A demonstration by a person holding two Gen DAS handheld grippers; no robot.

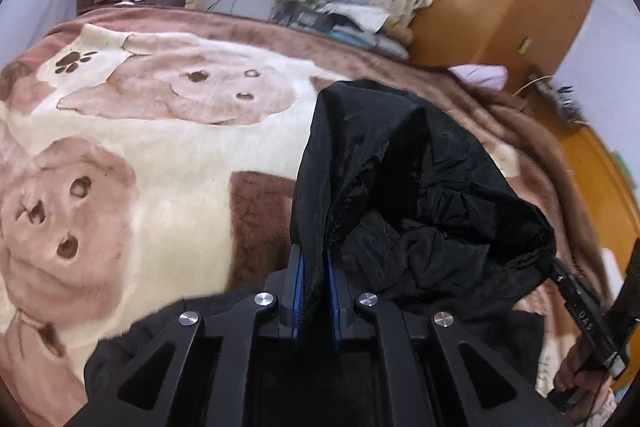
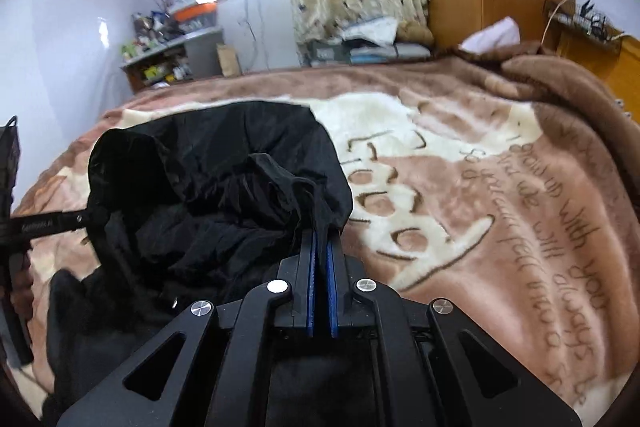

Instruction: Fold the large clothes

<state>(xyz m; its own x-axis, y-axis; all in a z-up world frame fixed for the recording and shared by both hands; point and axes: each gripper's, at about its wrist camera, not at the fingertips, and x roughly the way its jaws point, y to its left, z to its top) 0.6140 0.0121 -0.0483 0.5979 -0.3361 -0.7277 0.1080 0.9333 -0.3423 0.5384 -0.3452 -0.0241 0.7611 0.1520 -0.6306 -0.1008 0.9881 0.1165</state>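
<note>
Left hand-held gripper (image 1: 316, 259) clamped on an edge of the black, thin, crinkly synthetic garment (image 1: 420, 187). Right hand-held gripper (image 2: 322, 237) likewise pinching the same edge further along. Garment bunched and sagging between and ahead of both, above the bed's brown-and-cream plush bear-print blanket (image 1: 160, 147). Likely step: lifting to spread out. Best done by pulling apart evenly, keeping the held edge taut and level, then laying flat ahead before creasing. Count: one garment, two hand-held grippers, one blanket.
</note>
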